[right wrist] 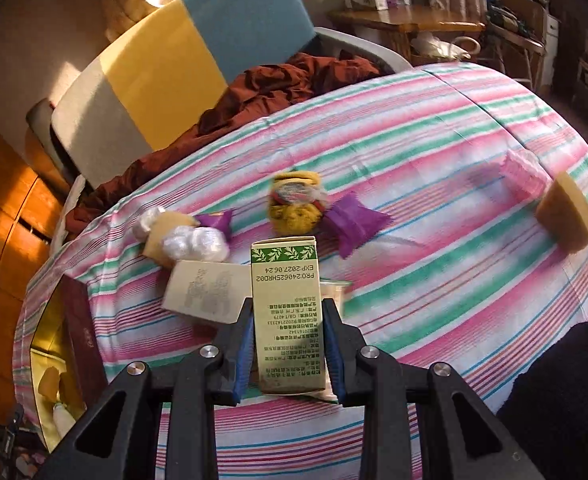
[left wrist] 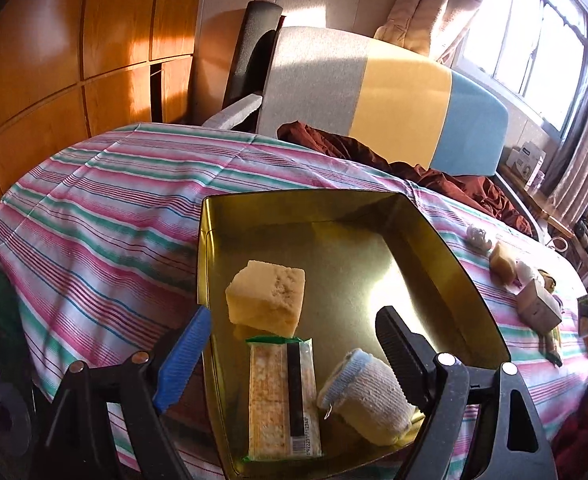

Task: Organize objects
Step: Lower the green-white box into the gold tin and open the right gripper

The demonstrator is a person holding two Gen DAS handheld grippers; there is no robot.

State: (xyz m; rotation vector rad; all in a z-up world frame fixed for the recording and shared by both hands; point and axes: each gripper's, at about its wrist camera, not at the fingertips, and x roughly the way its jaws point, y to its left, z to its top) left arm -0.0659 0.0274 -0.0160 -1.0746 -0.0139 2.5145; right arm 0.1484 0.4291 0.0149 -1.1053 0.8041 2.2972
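A gold tin (left wrist: 446, 248) stands open on the striped cloth (left wrist: 105, 216). Inside it lie a yellow sponge (left wrist: 267, 298), a cracker packet (left wrist: 281, 396) and a rolled pale sock (left wrist: 368, 394). My left gripper (left wrist: 289, 356) hovers over the tin's near end, open, with nothing pressed between its fingers. My right gripper (right wrist: 287, 308) is shut on a beige carton (right wrist: 287, 312) with a green leaf band, held above the cloth. The tin (right wrist: 47, 344) shows at the far left of the right wrist view.
Loose on the cloth lie a cardboard box (right wrist: 201, 292), white plastic wads (right wrist: 195, 242), purple packets (right wrist: 354, 220), a yellow knitted bundle (right wrist: 294, 200), a pink wrap (right wrist: 524, 172) and a sponge (right wrist: 566, 216). A striped chair (right wrist: 165, 68) with brown fabric (right wrist: 277, 84) stands behind.
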